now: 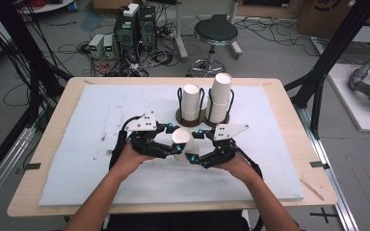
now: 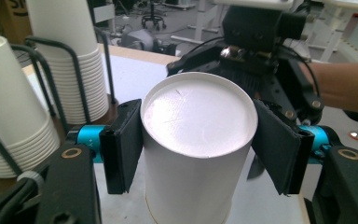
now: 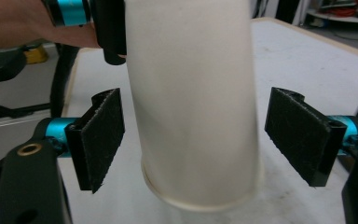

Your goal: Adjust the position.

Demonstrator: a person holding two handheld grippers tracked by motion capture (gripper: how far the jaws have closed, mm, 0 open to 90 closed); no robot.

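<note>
White foam mat (image 1: pixel 101 144) covers your wooden table (image 1: pixel 53 202). At 12 o'clock on it, two cup stacks (image 1: pixel 207 98) stand in a wire rack (image 1: pixel 201 96). Near the middle, your left gripper (image 2: pixel 198 144) pinches a white paper cup (image 2: pixel 196 140), bottom up, its pads pressed on both sides. Your right gripper (image 3: pixel 193 135) sits around the same cup near its rim, jaws spread wide and not touching it.

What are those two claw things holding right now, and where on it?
The left gripper clamps an upside-down white paper cup by its sides, near the closed base. The right gripper straddles the cup near its rim, pads apart, not gripping.
</note>
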